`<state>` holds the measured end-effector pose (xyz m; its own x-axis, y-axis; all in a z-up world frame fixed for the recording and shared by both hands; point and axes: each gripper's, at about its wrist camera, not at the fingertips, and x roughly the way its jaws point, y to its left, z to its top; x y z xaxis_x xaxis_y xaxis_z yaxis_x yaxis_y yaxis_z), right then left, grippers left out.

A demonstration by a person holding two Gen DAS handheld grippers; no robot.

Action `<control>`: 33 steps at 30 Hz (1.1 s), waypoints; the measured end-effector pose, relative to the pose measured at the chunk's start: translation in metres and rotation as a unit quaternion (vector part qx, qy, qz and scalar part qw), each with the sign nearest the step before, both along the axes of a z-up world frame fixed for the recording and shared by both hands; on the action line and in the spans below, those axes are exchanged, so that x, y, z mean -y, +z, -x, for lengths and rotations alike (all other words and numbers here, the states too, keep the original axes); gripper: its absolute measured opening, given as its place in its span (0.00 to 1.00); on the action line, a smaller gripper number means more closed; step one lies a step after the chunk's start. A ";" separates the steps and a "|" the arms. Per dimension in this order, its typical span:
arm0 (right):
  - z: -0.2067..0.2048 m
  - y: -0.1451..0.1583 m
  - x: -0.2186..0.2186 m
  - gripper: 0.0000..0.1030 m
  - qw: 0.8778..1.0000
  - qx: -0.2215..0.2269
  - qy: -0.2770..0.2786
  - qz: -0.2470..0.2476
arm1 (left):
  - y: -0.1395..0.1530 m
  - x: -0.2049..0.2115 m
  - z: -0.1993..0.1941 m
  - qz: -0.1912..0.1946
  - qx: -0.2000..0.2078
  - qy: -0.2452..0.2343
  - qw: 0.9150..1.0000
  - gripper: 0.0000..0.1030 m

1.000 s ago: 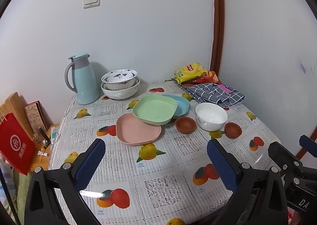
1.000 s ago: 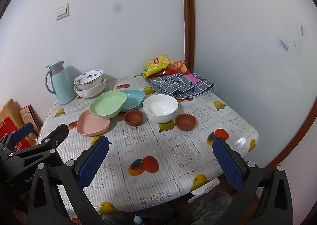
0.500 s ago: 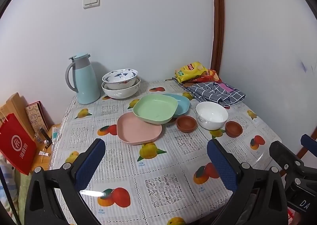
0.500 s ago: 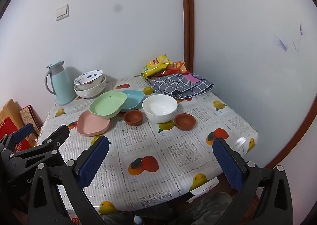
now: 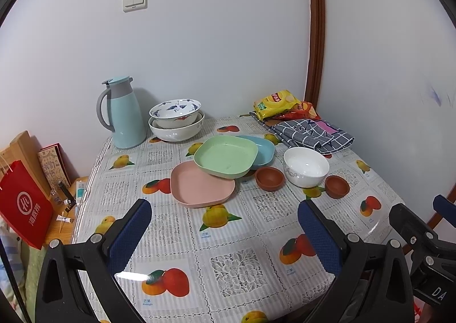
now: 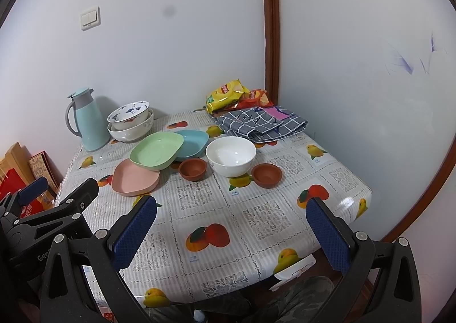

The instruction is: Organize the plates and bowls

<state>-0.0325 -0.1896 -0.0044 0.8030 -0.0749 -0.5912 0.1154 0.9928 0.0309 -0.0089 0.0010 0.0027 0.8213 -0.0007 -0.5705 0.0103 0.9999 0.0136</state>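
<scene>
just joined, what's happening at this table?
Nothing is held yet. The left gripper and right gripper hover open over the table's near edge. The green plate lies tilted over the pink plate and blue plate. The white bowl sits between two brown bowls, all unsorted.

Left tongs (image 5: 225, 226) and right tongs (image 6: 232, 223) side by side, both gaping wide, empty.
</scene>
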 end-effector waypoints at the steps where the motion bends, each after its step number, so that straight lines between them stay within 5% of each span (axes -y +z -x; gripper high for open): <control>1: 0.000 0.000 0.000 1.00 1.000 0.000 0.000 -0.001 | 0.000 0.000 0.000 0.001 0.000 0.000 1.000 1.00; 33: 0.003 0.003 -0.001 1.00 1.000 0.003 0.000 -0.002 | -0.001 0.000 0.004 0.001 0.001 0.000 1.000 1.00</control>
<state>-0.0354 -0.1883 -0.0014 0.8067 -0.0720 -0.5865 0.1147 0.9927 0.0359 -0.0130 0.0005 0.0019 0.8221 -0.0018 -0.5693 0.0103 0.9999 0.0118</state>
